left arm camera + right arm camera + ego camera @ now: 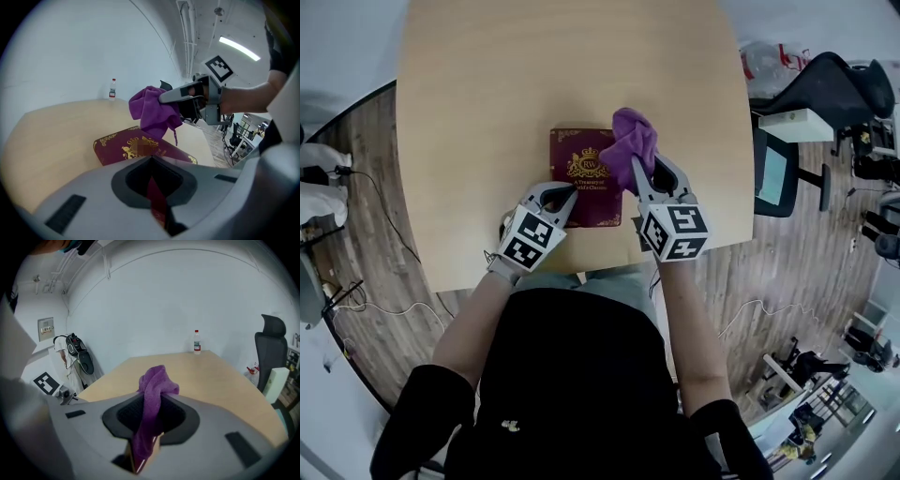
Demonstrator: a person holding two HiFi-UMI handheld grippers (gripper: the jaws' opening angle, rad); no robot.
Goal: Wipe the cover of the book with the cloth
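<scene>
A maroon book (584, 178) with a gold crest lies flat near the table's front edge; in the left gripper view the book (136, 149) shows ahead of the jaws. My left gripper (562, 198) is shut on the book's near left edge, with a strip of its cover pinched between the jaws. My right gripper (652, 174) is shut on a purple cloth (632, 147), which hangs bunched over the book's right side. That cloth (151, 416) fills the right gripper's jaws, and the cloth (153, 112) dangles just above the cover.
The round wooden table (487, 103) carries a small water bottle (112, 89) at its far side. A black office chair (834, 89) and a white desk stand to the right. Cables lie on the wooden floor at the left.
</scene>
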